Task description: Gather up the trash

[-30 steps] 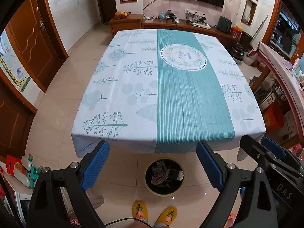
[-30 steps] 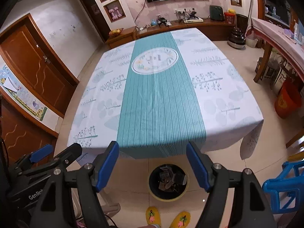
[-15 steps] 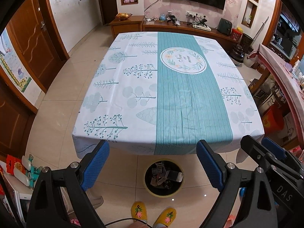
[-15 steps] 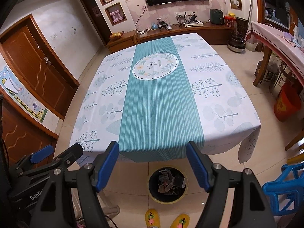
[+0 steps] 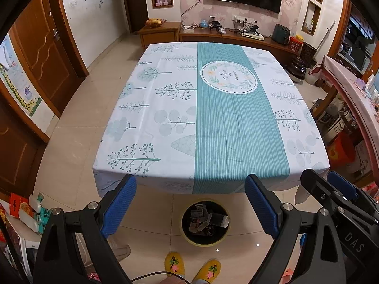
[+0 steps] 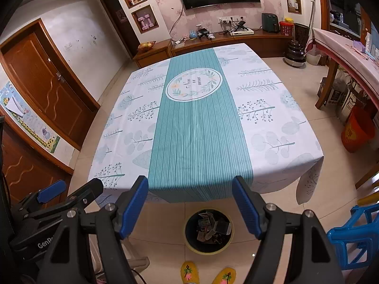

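- The left claw (image 5: 190, 209) and right claw (image 6: 189, 209) both stand spread, pinching nothing.
- The trash (image 5: 205, 220) lies inside the bin (image 5: 187, 236) on the floor, directly below both claws, at the near edge of the bare surface (image 5: 165, 108).
- Neither hand looks nearer.

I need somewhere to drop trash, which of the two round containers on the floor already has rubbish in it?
The black bin with the yellow rim, by the slippers; the orange bucket stands off right.
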### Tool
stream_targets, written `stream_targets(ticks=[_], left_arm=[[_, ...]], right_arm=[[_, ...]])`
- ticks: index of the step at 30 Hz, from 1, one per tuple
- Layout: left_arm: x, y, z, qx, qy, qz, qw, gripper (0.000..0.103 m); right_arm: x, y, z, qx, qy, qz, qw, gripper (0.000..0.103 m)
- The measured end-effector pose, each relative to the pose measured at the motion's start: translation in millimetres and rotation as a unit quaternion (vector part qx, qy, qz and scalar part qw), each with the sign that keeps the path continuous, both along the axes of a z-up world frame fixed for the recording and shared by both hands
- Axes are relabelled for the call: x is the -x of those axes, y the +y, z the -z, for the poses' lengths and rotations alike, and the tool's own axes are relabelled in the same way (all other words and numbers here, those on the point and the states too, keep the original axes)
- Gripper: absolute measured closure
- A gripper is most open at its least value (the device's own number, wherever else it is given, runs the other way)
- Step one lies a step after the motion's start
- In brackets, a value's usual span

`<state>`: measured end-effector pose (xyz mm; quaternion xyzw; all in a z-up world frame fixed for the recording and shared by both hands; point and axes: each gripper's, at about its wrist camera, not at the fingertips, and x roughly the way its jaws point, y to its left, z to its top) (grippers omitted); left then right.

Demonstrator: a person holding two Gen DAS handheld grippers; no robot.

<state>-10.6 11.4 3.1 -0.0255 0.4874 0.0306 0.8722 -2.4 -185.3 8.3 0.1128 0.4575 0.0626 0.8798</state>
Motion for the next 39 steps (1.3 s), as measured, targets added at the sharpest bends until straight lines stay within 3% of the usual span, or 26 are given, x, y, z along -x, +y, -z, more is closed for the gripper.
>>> stream_targets(ticks=[39], left_arm=[[11,-1,-10,-0.011,-0.009,0.003,0.9999,0.012]], right_arm=[[9,0,-11,0.000,-0.010,-0.001,1.000,0.030]])
